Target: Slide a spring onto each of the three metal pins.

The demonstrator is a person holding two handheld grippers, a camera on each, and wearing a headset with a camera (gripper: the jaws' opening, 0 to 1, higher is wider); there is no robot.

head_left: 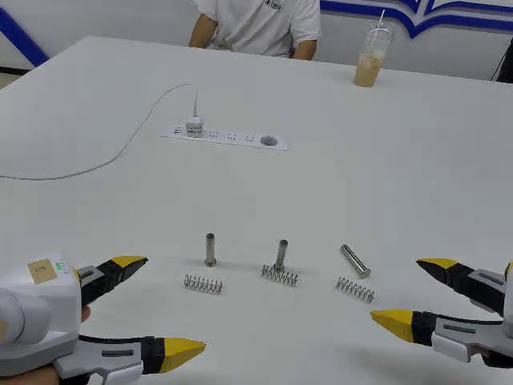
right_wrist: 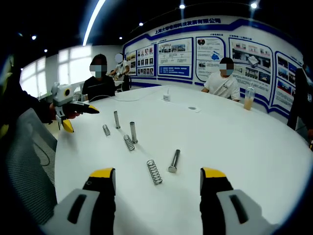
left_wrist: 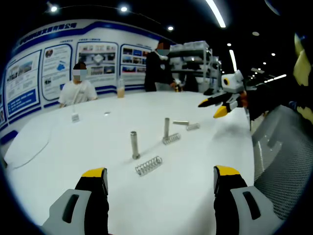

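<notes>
Just ahead of the right gripper point(head_left: 395, 289), fingers spread and empty, the right spring point(head_left: 355, 289) lies flat on the surface point(head_left: 361, 176), long axis nearly along their reach, beside the toppled pin point(head_left: 355, 261). Left gripper point(head_left: 172, 303), fingers likewise released, faces the left spring point(head_left: 203, 284), roughly crosswise before the upright left pin point(head_left: 210, 249).

Bright, even light on a white worktop point(head_left: 385, 184)

In the head view we see a sharp picture with little glare and only faint, soft shadows beside the pins point(head_left: 210, 249). In both gripper views we see ceiling strip lights point(left_wrist: 215, 12) and spots point(left_wrist: 123, 8) blown out against a dark ceiling, lines bowing at the edges, and the far posters point(right_wrist: 171, 51) slightly soft.
</notes>
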